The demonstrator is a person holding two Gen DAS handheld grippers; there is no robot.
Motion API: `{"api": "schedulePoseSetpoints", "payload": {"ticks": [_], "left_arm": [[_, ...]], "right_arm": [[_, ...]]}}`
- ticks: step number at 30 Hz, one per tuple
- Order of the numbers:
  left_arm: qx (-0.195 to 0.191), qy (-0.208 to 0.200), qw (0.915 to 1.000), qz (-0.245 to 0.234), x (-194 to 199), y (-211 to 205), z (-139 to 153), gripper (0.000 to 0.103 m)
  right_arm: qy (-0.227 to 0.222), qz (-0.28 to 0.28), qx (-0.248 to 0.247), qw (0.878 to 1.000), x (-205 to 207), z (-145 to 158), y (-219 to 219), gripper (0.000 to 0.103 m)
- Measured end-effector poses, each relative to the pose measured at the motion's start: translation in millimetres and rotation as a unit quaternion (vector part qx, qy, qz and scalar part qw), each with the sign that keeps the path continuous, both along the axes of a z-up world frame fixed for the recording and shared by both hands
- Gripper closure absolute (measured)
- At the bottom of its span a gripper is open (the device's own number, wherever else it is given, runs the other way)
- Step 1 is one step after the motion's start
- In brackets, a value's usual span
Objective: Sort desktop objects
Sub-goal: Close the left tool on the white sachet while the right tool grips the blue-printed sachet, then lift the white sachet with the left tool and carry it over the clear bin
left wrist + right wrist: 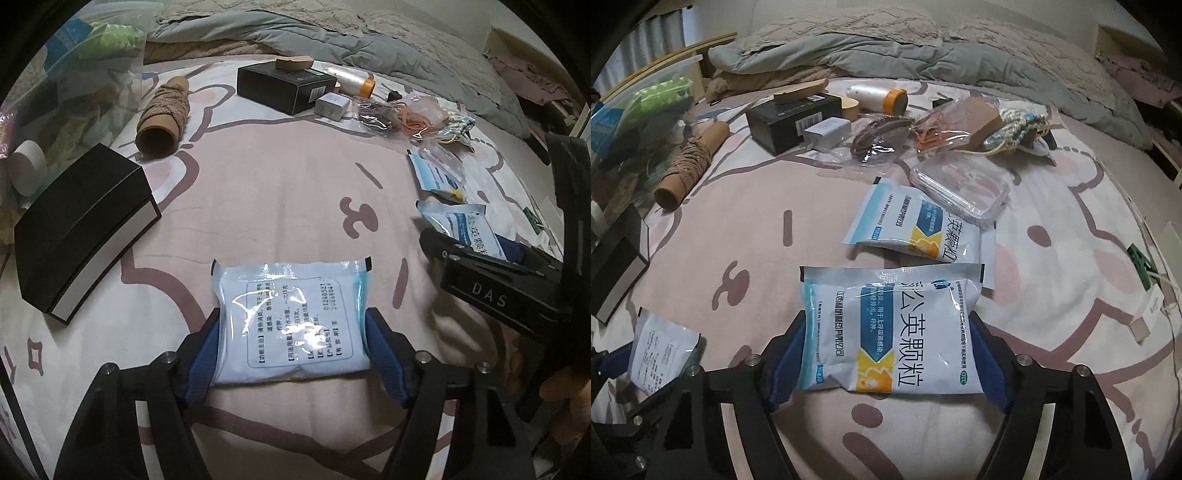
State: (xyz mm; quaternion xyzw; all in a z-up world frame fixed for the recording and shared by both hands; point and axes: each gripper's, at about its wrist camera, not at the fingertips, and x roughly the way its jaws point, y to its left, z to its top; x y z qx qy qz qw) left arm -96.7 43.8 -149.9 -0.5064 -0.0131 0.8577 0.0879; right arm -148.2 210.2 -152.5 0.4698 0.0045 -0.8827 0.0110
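Bed: pink sheet [288,192] printed with brown cartoon outlines; rumpled grey quilt [923,48] along the far side.
Black box [85,236]: lies at the left, silver band along one side.
Yarn tube [162,114]: cardboard, wound with tan cord, beyond the box.
Left gripper [291,332]: clamped on a sachet [291,321], back side up, small Chinese print and "01240521" readable.
Right gripper [890,350]: clamped on a medicine packet [894,332], large Chinese characters, "OTC" oval; body reads "DAS".
Second packet [912,225]: on the sheet just beyond, a clear plastic case [960,192] overlapping its corner.
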Motion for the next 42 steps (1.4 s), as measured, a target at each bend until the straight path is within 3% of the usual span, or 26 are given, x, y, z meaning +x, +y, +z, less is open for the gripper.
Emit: {"api": "schedulePoseSetpoints", "payload": {"ticks": [8, 19, 26, 35, 42], "left_arm": [[0.018, 0.001, 0.9998, 0.013, -1.1, -8.2, 4.1, 0.030], [0.025, 0.038, 0.9986, 0.027, -2.7, -23.2, 25.0, 0.030], [0.015, 0.102, 0.9943, 0.029, -0.3, -35.5, 62.1, 0.030], [0.009, 0.189, 0.9811, 0.040, 2.3, -59.7, 121.7, 0.030], [0.000, 0.227, 0.9719, 0.064, 0.8, -91.6, 155.0, 0.030]], "right_arm": [[0.016, 0.005, -0.001, 1.000, 5.7, 7.3, -1.8, 0.024], [0.052, 0.011, -0.026, 0.998, 16.8, 26.7, 0.4, 0.024], [0.077, 0.017, -0.038, 0.996, 24.1, 40.2, 0.9, 0.024], [0.095, 0.025, -0.046, 0.994, 28.8, 49.9, -1.1, 0.024], [0.132, 0.042, -0.072, 0.988, 38.4, 78.4, -11.4, 0.023]]}}
